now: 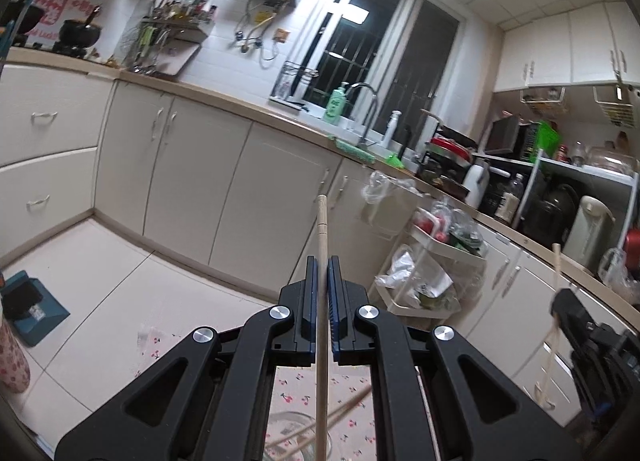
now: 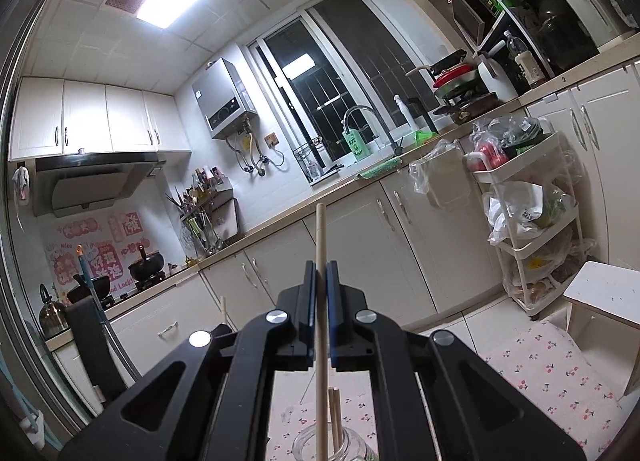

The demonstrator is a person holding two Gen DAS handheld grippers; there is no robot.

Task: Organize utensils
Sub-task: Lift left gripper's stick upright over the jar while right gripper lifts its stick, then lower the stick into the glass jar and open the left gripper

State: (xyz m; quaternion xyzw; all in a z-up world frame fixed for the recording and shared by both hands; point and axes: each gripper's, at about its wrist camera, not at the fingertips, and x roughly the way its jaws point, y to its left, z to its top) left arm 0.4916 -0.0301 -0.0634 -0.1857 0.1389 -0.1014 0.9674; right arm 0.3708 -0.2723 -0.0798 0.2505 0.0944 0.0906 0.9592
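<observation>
Glass jar (image 2: 332, 447) cut off below

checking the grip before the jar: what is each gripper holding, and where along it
Each holds one wooden chopstick: left gripper on chopstick, right gripper on chopstick, both gripped partway along, tops protruding.

Green soap bottle (image 2: 355, 144) by window: "AXE". White bag (image 2: 520, 217) on cart: "4210". Wall stickers' text illegible.

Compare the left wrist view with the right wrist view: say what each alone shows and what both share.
Left wrist only: a blue dustpan on the floor and the right hand-held gripper at the frame's edge. Right wrist only: a glass jar holding chopsticks, a kettle and a range hood. Both: a hand-held gripper shut on an upright chopstick, the faucet and the white cart.
</observation>
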